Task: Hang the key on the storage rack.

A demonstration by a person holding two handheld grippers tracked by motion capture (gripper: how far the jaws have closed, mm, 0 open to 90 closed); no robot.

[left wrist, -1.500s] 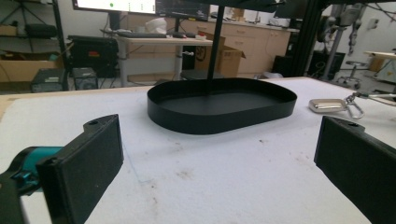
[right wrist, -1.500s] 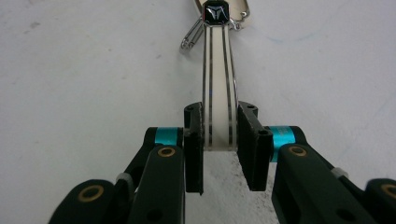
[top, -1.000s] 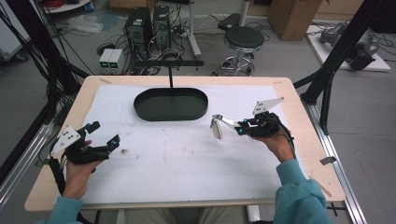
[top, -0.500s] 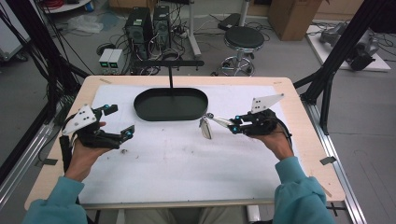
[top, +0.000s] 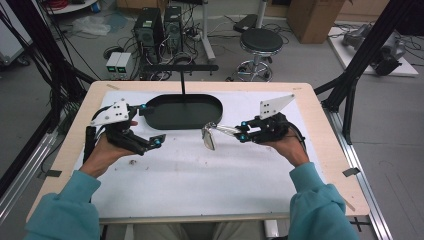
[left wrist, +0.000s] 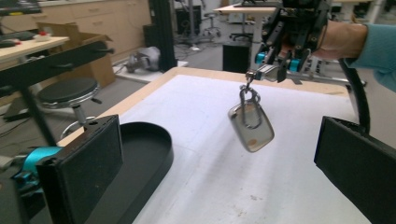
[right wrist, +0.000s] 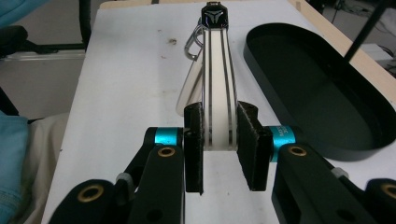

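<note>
the right gripper [top: 241, 136] pinched a white-and-silver key fob [right wrist: 217, 88] by its broad end, both pads pressed against its sides, so that the fob stuck out level from the jaws toward the middle of the desk [top: 320, 150]. from the fob's far tip, which carried a small black cap with a silver emblem i could not read, a metal ring and clip [left wrist: 249, 95] hung down with a flat translucent tag [left wrist: 252, 128] dangling at the bottom, clear of the surface. the whole thing was held in the air just in front of the near right end of the black oval tray [top: 165, 120], which sat toward the far edge of the desk, around its middle. the left gripper [top: 150, 125] hovered near the tray's left end with its jaws spread and nothing between them, well apart from the fob. the desk was a pale wooden board covered by a scuffed white mat [top: 200, 185], with a few dark specks on it. a thin black post with a crossbar [top: 182, 70] rose behind the tray. beyond the far edge stood a round black stool [top: 261, 42], two computer towers [top: 160, 25], loose cables and cardboard boxes [top: 312, 12] on a grey floor. no writing was legible.
</note>
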